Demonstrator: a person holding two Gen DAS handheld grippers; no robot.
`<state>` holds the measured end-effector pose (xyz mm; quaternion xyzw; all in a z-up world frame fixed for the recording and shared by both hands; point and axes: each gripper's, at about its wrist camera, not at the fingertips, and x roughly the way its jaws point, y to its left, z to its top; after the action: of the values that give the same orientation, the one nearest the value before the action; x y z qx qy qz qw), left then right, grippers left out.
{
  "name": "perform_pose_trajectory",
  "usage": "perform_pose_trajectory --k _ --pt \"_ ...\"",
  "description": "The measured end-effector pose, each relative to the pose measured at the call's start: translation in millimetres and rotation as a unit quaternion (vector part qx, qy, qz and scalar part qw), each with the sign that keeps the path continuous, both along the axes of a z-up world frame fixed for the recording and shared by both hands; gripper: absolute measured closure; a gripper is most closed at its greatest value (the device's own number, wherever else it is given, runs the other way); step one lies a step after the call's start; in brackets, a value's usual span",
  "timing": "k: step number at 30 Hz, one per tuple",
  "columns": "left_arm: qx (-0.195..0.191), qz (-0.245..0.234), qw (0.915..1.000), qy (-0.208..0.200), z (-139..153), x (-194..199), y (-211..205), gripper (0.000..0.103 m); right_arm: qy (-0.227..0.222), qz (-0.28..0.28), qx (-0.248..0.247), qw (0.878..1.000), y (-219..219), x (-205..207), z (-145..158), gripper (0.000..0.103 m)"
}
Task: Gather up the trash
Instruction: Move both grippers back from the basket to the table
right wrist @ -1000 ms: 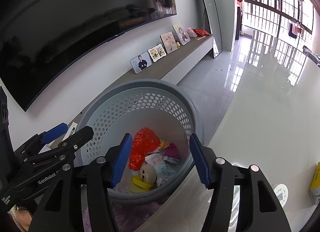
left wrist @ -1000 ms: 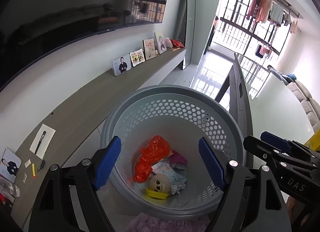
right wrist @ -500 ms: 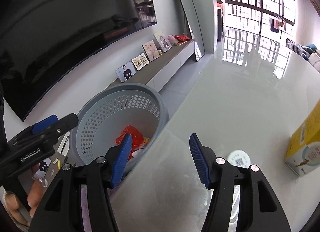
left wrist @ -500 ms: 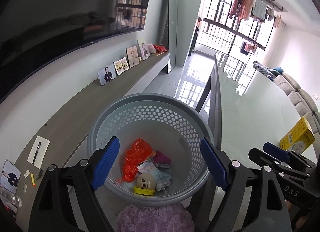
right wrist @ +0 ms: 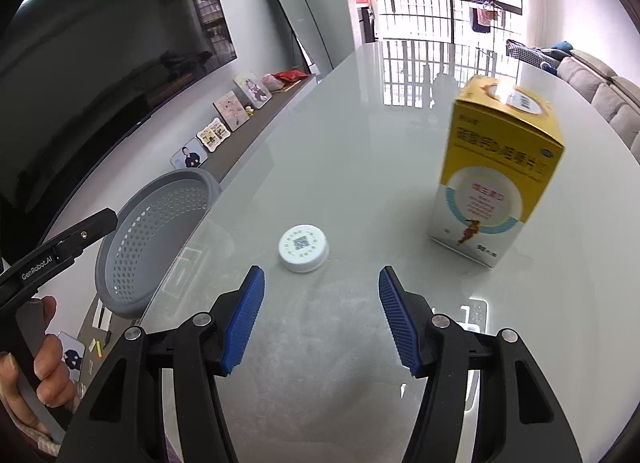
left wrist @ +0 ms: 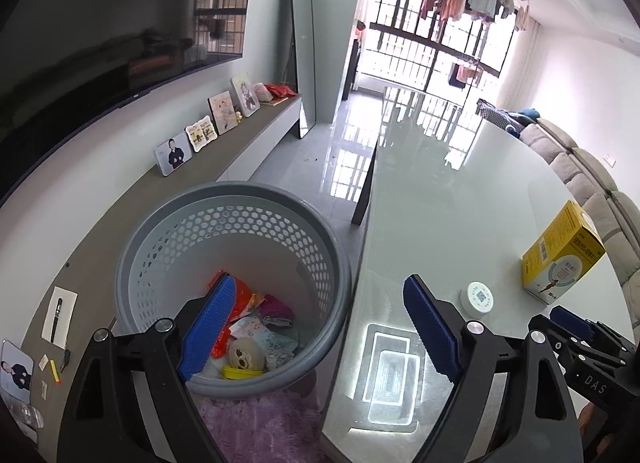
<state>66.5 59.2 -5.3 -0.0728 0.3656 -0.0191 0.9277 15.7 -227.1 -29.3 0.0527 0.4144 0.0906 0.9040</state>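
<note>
Grey perforated plastic forms the basket (left wrist: pixel 236 247) that stands on the floor against the edge of the glass table (left wrist: pixel 460 199); it lies under and ahead of the left gripper (left wrist: pixel 320 327), whose left pad hangs over its mouth while the right pad is over the tabletop. Those jaws are opening, with nothing between them. Inside the basket, just ahead of the left pad, sits the gathered trash (left wrist: pixel 260 327) — an orange-red bag, crumpled wrappers, a small skull-like ball on a yellow lid.

The right gripper (right wrist: pixel 320 315) hovers over the table with its jaws parted and nothing in them. Just ahead of its left pad lies a white round cap (right wrist: pixel 304 248) with a printed code on top. Farther ahead and to the right of the right pad stands a yellow-and-white carton (right wrist: pixel 496 171), upright and well apart from the cap. The left hand (right wrist: pixel 44 363) shows at the lower left of the right wrist view, wrapped round its tool's handle.
</note>
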Motion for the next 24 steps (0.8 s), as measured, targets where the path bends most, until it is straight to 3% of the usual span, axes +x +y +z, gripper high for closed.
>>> perform_pose_trajectory --k 19,24 --pt "0.023 -0.077 0.9967 0.009 8 5 -97 0.014 -0.007 -0.086 0.018 0.996 -110 -21 -5 0.041" --pt "0.024 -0.080 0.9964 0.014 7 8 -105 0.013 -0.029 -0.087 0.027 0.995 -111 -16 0 0.037"
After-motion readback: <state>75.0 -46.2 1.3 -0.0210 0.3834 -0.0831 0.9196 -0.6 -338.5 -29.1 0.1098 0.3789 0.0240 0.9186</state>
